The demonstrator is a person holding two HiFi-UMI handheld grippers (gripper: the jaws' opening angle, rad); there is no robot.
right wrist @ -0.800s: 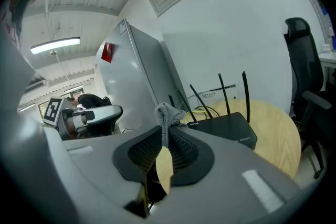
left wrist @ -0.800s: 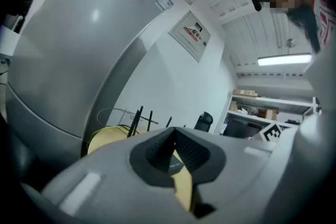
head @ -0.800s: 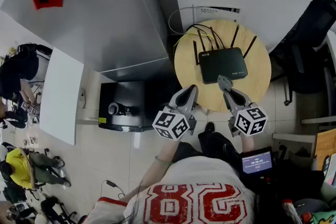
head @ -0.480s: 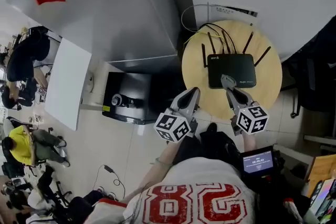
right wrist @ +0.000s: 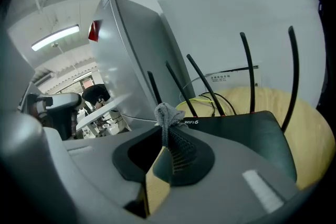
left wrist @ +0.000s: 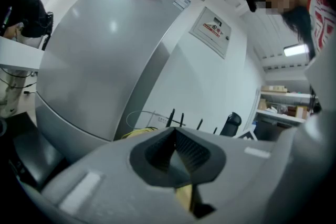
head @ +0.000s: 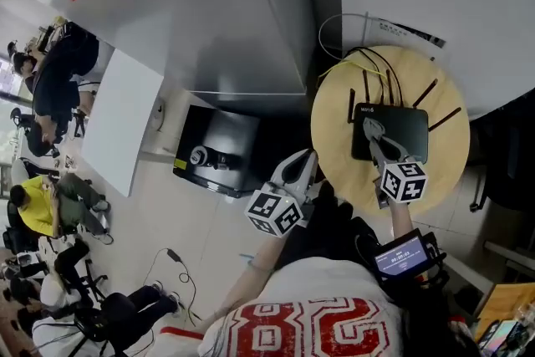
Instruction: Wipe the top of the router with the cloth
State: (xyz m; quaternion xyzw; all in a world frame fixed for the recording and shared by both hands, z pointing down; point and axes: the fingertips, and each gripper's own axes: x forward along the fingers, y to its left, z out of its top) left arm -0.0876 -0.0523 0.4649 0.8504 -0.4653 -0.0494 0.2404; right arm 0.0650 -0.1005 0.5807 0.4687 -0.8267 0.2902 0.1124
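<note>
— Where is our cloth (right wrist: 166, 113)?

— It is pinched in our right tongs (right wrist: 167, 145). They are closed tight on it, and only a small grey bit pokes out past the tips.

— And the router (head: 411, 138)?

— It lies flat on the round wooden table (head: 331, 140), near the back by the wall. Our right tongs (head: 371, 128) are over its near left corner, by the white letters.

— Is the cloth on the top yet?

— We cannot tell. It looks very close, maybe touching, maybe just above.

— What about our left tongs (left wrist: 175, 136)?

— They are closed with nothing in them. In the head view our left tongs (head: 307, 157) hang off the table's near edge, away from the router.

— So which step are we on?

— We think we are at the start of the wipe. The cloth is in place at one corner.

— What do we do next?

— We press the cloth down softly. Then we slide it across the black top, side to side. We should keep it flat and go gently so the router does not slip.
</note>
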